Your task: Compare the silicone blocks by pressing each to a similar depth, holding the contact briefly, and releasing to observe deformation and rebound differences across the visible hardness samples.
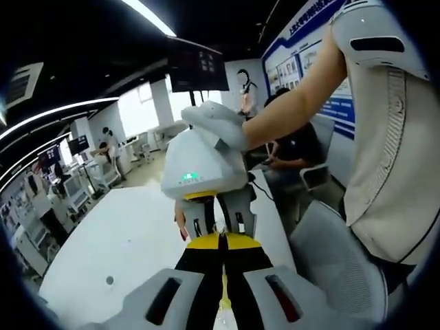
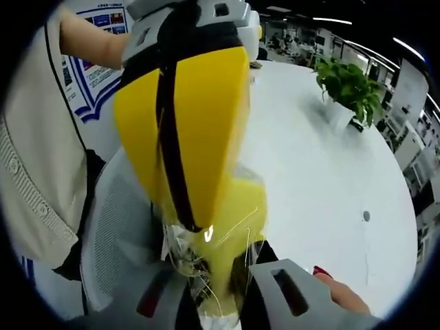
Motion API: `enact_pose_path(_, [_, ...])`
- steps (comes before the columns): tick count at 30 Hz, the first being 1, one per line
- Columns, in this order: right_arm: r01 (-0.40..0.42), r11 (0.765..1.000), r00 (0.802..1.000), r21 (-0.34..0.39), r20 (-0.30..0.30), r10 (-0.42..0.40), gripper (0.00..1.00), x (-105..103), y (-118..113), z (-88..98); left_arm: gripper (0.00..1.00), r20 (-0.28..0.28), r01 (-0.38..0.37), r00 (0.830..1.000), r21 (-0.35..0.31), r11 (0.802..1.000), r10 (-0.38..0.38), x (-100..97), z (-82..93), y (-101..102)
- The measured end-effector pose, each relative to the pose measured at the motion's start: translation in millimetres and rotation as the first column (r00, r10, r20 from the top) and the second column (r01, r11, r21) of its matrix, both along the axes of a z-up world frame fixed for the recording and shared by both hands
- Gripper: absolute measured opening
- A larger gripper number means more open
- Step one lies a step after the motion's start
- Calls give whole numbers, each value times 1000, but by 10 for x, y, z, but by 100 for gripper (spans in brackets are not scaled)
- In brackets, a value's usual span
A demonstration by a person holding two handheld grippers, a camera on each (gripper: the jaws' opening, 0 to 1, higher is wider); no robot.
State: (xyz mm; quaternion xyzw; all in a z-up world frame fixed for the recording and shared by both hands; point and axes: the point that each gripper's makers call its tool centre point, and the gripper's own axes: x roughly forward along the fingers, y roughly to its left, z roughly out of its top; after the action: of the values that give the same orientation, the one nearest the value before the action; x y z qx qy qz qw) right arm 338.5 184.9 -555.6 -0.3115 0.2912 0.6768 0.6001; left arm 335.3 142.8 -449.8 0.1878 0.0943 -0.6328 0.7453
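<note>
A yellow silicone block [image 2: 237,206] in crinkled clear wrap hangs between my two grippers, above the table edge. My left gripper [image 1: 221,244], with yellow-and-black fingers, is shut and pinches the top of the wrap; in the right gripper view the left gripper [image 2: 196,223] comes down from above. My right gripper [image 2: 220,289] closes from below on the wrapped block, one grey jaw on each side. In the left gripper view the right gripper [image 1: 220,223] faces me, its white body held by a person's hand. How deep the block is squeezed is hidden by the wrap.
A round white table [image 2: 309,158] carries a potted green plant [image 2: 347,86] at its far side. A grey mesh chair [image 1: 337,261] and the person's beige top [image 1: 392,158] are close by. A fingertip [image 2: 340,292] shows beside my right jaw. Desks and people fill the background.
</note>
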Motion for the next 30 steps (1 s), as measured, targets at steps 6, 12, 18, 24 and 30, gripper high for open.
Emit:
enact_pose_path(6, [-6,1000,999,8,34,5,5,65,17,19,0,1,-11,1000,-5,1000,11,34,2,30])
enact_pose_path(12, [-4,1000,1000,7,26,3,5,68,10,28,0,-10,-18,1000,-15,1000,18,42,3,40])
enact_pose_path(18, [-1,1000,999,4,37,1,5,101,-19,32,0,-24,-32,999,-20,999,32,59,5,20])
enact_pose_path(24, [15,1000,999,8,35,-16,6,128,-44,43,0,-92,-90,992,-45,995,86,93,13,9])
enact_pose_path(30, [27,1000,999,-5,39,-27,6,157,-85,34,0,-109,-115,988,-62,991,108,158,6,-6])
